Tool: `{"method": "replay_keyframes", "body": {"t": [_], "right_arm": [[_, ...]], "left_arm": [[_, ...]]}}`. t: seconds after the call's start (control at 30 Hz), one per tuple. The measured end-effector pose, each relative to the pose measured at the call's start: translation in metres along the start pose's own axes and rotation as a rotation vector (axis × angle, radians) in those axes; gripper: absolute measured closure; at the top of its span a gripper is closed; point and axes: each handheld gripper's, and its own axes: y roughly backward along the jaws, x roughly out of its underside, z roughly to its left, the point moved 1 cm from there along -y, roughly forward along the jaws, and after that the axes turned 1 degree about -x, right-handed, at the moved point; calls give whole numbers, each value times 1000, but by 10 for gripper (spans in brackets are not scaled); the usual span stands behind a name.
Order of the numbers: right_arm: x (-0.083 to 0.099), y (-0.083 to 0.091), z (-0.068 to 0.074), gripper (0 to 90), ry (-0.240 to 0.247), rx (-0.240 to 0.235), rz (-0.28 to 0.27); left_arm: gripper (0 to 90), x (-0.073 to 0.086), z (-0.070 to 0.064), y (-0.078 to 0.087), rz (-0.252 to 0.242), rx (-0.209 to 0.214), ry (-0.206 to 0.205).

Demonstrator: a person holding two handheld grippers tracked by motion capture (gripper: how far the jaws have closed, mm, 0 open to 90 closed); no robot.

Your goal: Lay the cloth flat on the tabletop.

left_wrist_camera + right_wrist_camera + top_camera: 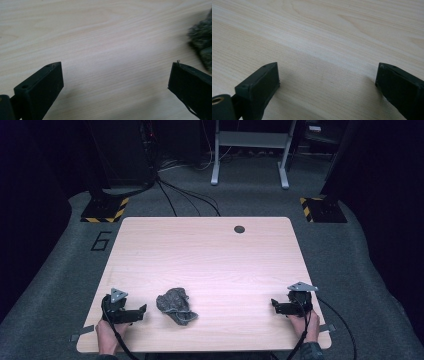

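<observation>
table [210, 255]: pale matt wood | cloth [175, 305]: grey, rough | jaws: matt black

Left hand [107, 334] comes in from the bottom edge, wrapped around the rear of my left gripper [141, 311]. The gripper lies low and level, jaws pointing inward toward the other hand, grey plate on top, cable trailing back past the wrist. In the left gripper view [116, 77] both jaws stand wide apart, nothing between them.

Right hand [306, 325] mirrors it, gripping the back of the right gripper [274, 305], jaws pointing inward, cable looping behind. In the right gripper view [328, 76] the jaws are spread wide, gap bare. The two grippers sit well apart.
</observation>
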Motion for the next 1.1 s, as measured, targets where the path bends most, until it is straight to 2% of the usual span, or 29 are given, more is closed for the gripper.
{"method": "replay_keyframes", "body": {"t": [0.2,0.37,0.53,0.87,1.1], "right_arm": [[0,0,0,48,-1,1,0],[0,0,0,48,-2,2,-1],[0,0,0,48,2,2,-5],[0,0,0,49,4,3,-6],[0,0,0,51,5,3,-5]], "left_arm": [[0,-11,-16,17,2,73,-46],[0,-20,-27,30,-15,102,-55],[0,-28,-38,39,-39,149,-72],[0,-39,-64,38,-61,233,-109],[0,-42,-74,26,-38,269,-124]]}}
